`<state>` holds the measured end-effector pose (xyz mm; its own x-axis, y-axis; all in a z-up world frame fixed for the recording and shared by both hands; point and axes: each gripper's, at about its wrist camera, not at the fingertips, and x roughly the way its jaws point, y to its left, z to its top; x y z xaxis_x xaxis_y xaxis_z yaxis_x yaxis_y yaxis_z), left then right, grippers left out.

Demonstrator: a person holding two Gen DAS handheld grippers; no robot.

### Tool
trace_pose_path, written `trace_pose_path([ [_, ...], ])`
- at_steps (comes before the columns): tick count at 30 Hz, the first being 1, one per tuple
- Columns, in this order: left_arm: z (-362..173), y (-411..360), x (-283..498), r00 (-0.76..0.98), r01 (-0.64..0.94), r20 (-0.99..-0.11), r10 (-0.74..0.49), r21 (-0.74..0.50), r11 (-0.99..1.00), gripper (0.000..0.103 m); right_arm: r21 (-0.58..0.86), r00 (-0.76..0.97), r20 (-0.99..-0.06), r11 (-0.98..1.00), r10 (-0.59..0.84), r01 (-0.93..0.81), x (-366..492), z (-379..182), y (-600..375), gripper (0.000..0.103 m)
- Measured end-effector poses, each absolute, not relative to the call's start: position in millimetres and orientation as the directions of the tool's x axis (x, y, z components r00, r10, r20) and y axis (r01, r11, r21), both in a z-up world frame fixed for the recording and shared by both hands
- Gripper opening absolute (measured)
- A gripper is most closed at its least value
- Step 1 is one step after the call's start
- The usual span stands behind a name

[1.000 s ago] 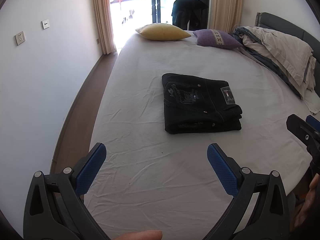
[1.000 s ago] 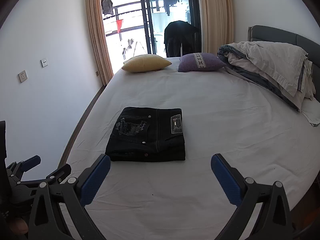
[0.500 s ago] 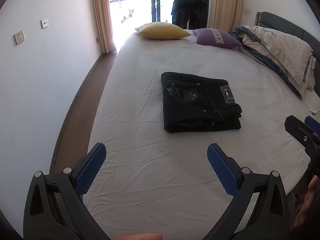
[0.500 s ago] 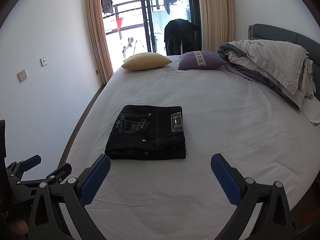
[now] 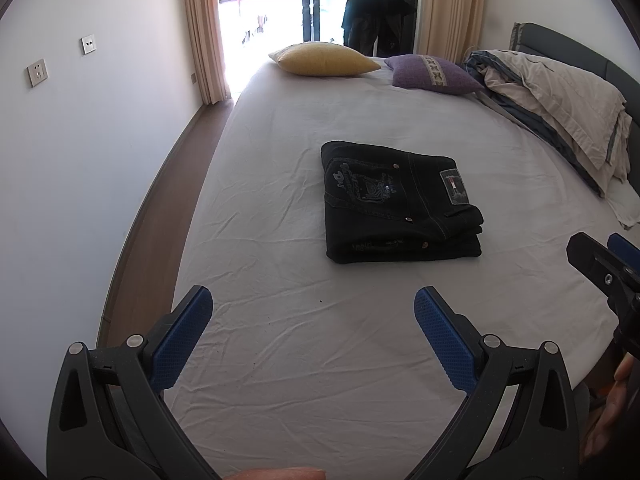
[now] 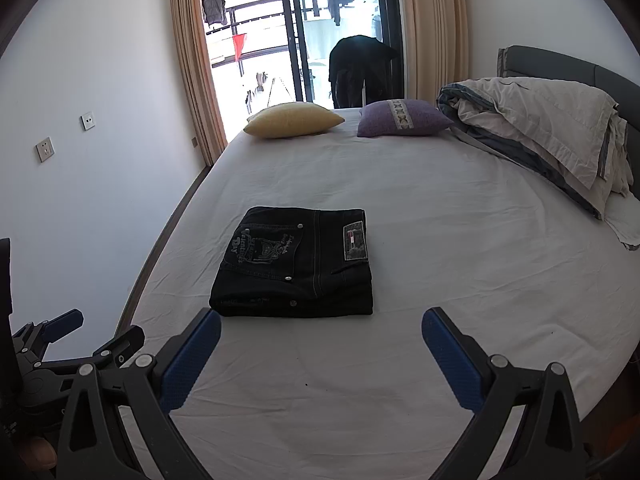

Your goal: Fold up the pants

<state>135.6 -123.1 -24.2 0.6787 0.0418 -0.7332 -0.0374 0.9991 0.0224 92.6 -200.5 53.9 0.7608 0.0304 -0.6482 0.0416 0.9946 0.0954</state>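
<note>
Two grippers sit at the bottom of the frames, near the edge of the bed. The left gripper point(image 5: 312, 320) has its blue pads point(image 5: 182, 336) spread wide apart, and it holds nothing. The right gripper point(image 6: 320, 340) is spread wide too, with nothing between its blue pads point(image 6: 450, 358). In the left view the right gripper point(image 5: 608, 272) pokes in at the right edge, and a bit of a hand point(image 5: 612, 408) shows at the lower right. In the right view the left gripper point(image 6: 60, 344) shows at the lower left.

Past the pads is the white sheet point(image 5: 320, 380), a little wrinkled. The pants point(image 6: 296, 268) lie flat on it, folded into a neat dark block. They are in the middle of the left view and a bit left of middle in the right view. No gripper touches them. A back pocket with pale stitching faces up, and a small patch point(image 6: 354, 240) sits near the right edge of the block.

Farther back, at the top middle, lie a yellow pillow point(image 6: 294, 120) and a purple pillow point(image 6: 404, 118), side by side. A crumpled blanket point(image 6: 540, 120) is piled at the upper right, against the grey headboard point(image 6: 560, 66). Behind the pillows are curtains point(image 6: 192, 60) and a bright glass door point(image 6: 260, 40).
</note>
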Motion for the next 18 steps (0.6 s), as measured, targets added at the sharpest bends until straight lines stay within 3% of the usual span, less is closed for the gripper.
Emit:
trace_pose_path([
  [18,-26.8,-122.8,131.9,0.678,-0.044,-0.734,0.045,0.022,0.999,0.103,0.097,0.757,-0.653,0.994,0.034,0.039,92.6,50.2,-201.2,0.103],
])
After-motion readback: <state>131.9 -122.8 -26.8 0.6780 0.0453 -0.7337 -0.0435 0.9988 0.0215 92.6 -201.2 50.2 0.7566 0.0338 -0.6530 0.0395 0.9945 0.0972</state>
